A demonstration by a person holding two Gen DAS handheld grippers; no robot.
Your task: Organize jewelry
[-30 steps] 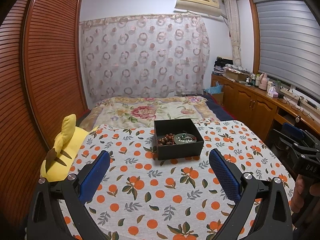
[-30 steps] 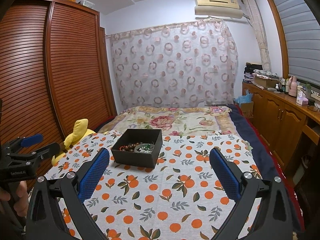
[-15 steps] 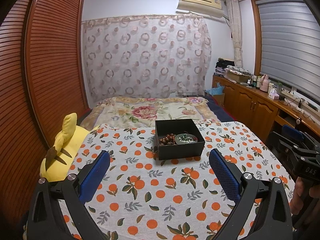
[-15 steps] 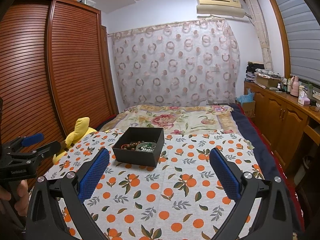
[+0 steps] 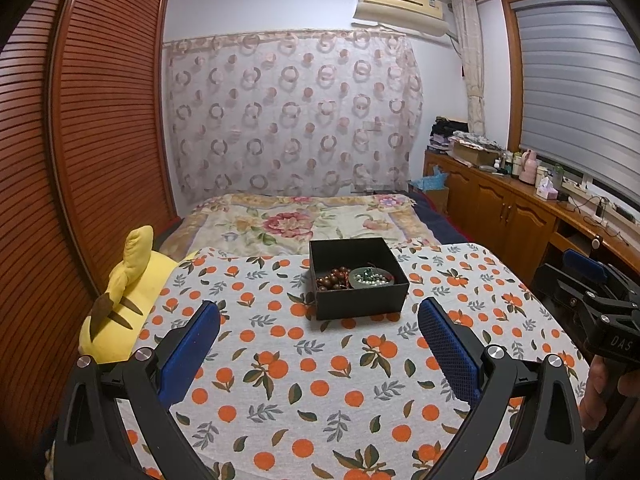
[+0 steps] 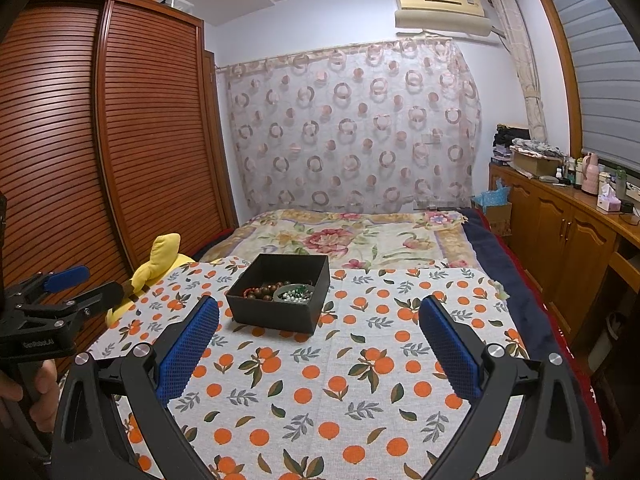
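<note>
one black box (image 5: 357, 278) sits open-topped on the orange-print bench (image 5: 304, 380), near its far edge, placed centrally so either claw can reach in. inside: one string of brown beads (image 5: 334, 278) and one small dish (image 5: 371, 278) of pale beads. two claws: left claw (image 5: 320, 354) and right claw (image 6: 318, 354), both spread wide, empty, well short of the box.

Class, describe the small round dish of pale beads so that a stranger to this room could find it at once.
Find the orange-print cloth spread over the bed, then the open black box standing on it. Inside, at the near right, sits the small round dish of pale and green beads; the loose brown bead string beside it has no dish.
</note>
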